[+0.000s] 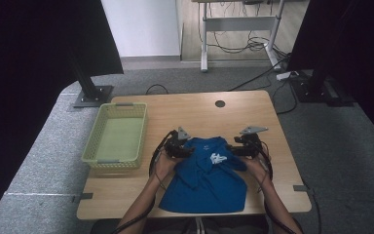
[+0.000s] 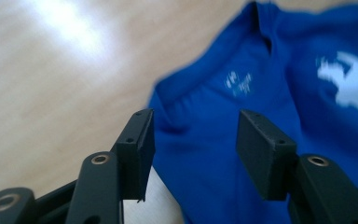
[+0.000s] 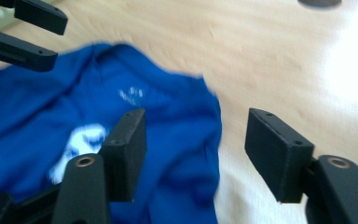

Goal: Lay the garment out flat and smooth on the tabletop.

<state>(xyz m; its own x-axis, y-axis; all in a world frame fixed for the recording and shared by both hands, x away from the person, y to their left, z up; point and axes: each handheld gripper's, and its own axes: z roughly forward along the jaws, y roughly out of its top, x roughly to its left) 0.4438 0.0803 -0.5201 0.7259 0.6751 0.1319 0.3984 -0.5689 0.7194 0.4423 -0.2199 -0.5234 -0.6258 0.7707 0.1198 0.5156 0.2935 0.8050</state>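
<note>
A blue T-shirt (image 1: 207, 178) with a white print lies crumpled on the wooden table (image 1: 199, 114), its collar toward the far side. My left gripper (image 1: 189, 149) hovers at the shirt's far left shoulder and my right gripper (image 1: 234, 149) at its far right shoulder. In the left gripper view the jaws (image 2: 196, 135) stand apart above the shirt (image 2: 242, 116) near the collar label, with no pad pressing on cloth. In the right gripper view the jaws (image 3: 196, 135) are also apart over the shirt's edge (image 3: 74, 116). The left gripper (image 3: 42, 35) shows open at that view's top left.
A light green plastic basket (image 1: 117, 134) stands on the table's left side, close to my left hand. A dark cable hole (image 1: 219, 104) sits near the far edge. Black stands, a desk frame and cables are on the carpet beyond.
</note>
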